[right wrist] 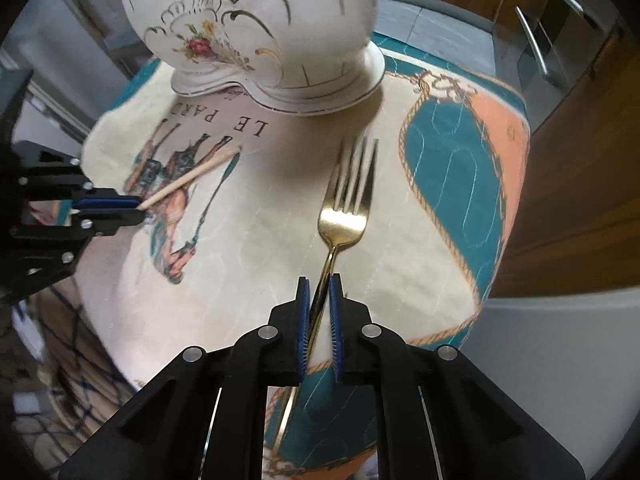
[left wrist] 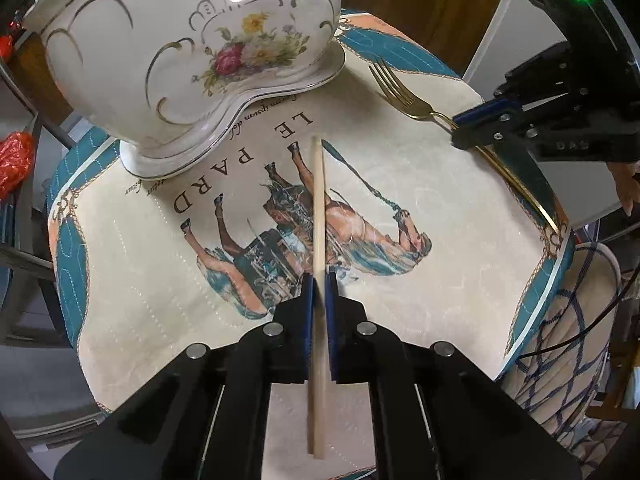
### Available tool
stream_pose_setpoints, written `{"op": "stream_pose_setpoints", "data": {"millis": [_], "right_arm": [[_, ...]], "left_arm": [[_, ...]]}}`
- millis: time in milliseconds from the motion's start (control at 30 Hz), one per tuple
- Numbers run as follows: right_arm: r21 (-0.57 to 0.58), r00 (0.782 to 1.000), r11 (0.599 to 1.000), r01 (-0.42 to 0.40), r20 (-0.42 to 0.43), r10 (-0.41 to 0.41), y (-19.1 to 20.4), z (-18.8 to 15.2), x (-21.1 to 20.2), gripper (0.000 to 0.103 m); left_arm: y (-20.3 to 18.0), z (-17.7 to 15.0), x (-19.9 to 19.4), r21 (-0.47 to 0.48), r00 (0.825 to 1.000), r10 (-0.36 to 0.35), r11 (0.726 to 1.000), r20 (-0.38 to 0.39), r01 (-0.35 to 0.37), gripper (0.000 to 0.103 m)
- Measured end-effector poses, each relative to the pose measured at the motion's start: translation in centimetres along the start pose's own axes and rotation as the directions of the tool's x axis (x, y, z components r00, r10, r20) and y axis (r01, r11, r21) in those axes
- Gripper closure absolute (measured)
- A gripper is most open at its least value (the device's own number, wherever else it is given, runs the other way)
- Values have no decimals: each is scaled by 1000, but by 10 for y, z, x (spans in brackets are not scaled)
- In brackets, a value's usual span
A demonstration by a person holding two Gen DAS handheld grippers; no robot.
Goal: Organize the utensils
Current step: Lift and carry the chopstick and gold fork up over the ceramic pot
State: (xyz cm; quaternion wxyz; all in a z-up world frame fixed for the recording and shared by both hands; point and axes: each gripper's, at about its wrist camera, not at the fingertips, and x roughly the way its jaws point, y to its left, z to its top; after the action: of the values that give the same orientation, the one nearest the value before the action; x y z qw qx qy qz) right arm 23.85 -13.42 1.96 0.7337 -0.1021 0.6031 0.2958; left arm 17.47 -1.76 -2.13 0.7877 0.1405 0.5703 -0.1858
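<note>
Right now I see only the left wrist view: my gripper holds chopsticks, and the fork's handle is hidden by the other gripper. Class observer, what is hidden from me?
Observer: The right gripper is shut on the fork, gripping its handle below the neck.
Operator: Which way do the tines point?
Observer: Toward the white floral tureen, with bare cloth between them.
Operator: Anything beyond the table on that side?
Observer: A wooden cabinet with metal bar handles, past the printed tablecloth.
</note>
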Motion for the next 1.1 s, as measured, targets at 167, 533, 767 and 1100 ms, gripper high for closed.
{"op": "stream_pose_setpoints", "data": {"millis": [167,533,767,1100], "right_arm": [[55,990,991,-124,76,119,-14,-22,-3,96],[11,961,989,-150,236,143,2,-46,-21,96],[1,897,982,-190,407,173,14,-49,-46,96],[15,762,978,-208,630,152,17,-46,-80,96]], "left_arm": [[-9,-12,-14,29,997,7,1000,75,-10,98],[-11,-32,-98,19,889,-64,998,453,62,97],[1,-26,-121,-68,783,-7,996,623,62,97],[28,-23,-134,-171,655,56,979,754,112,97]]}}
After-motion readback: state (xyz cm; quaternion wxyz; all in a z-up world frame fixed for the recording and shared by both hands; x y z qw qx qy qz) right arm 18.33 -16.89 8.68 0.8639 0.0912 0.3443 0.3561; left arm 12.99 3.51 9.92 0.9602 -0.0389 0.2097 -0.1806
